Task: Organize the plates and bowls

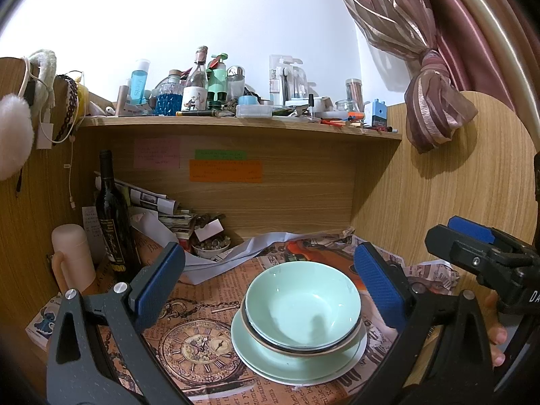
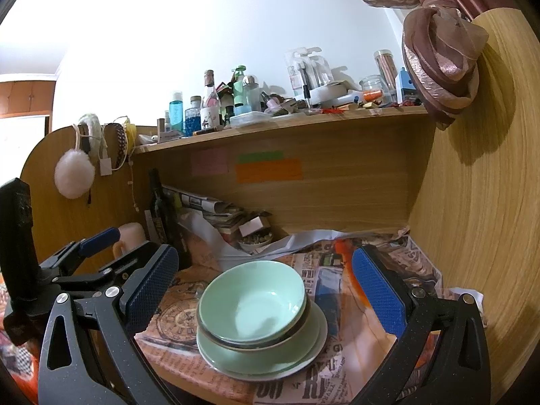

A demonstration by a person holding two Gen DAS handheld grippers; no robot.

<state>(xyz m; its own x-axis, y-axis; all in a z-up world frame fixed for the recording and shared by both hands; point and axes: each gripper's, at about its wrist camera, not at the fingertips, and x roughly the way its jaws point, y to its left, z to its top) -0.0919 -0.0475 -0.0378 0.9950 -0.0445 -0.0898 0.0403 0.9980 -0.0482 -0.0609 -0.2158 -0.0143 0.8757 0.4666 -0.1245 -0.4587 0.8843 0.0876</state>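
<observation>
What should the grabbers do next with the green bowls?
Probably just back both grippers away. The green bowls already sit nested on the stacked plates, and the left gripper and right gripper hold nothing, jaws wide open.

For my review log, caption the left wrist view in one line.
Open left gripper hovers over mint bowls stacked on plates.

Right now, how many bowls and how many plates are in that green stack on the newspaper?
Bowls: 2, the top bowl nested in a lower bowl whose dark rim shows beneath it.
Plates: 2, a green plate on a white plate whose edge peeks out underneath.
Total: 4 dishes, as far as the visible rims show.
</observation>
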